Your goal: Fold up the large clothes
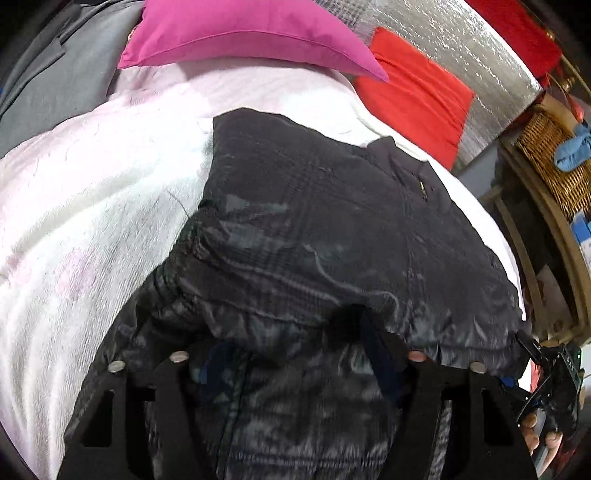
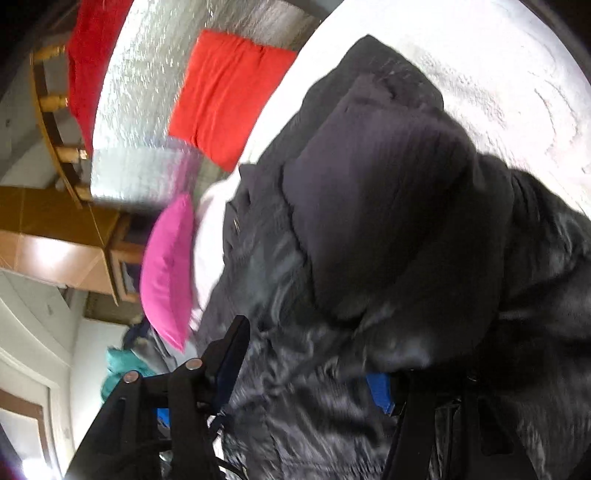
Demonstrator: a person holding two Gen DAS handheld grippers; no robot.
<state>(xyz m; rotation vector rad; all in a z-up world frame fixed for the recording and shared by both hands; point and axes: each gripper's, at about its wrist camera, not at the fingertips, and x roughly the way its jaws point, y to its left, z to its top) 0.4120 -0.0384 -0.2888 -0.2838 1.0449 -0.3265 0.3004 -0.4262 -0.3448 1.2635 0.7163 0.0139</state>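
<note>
Nearest in the left wrist view, the left gripper (image 1: 295,343) has black padded fabric bunched between its two fingers; whether the pads actually press on it I cannot tell, since the tips are buried in folds. At about four o'clock, a hand (image 1: 543,439) holds the other tool. In the right wrist view, the right gripper (image 2: 314,365) also has the cloth filling its gap, one blue pad (image 2: 380,391) peeping out, and its hold is equally unclear. The shiny black quilted jacket (image 1: 314,221) lies heaped on the white fluffy bedspread (image 1: 92,206), spreading toward twelve o'clock. Beyond it sit a magenta pillow (image 1: 240,33) at twelve and a red cushion (image 1: 417,96) at one, against a silver foil wall panel (image 1: 461,48).
</note>
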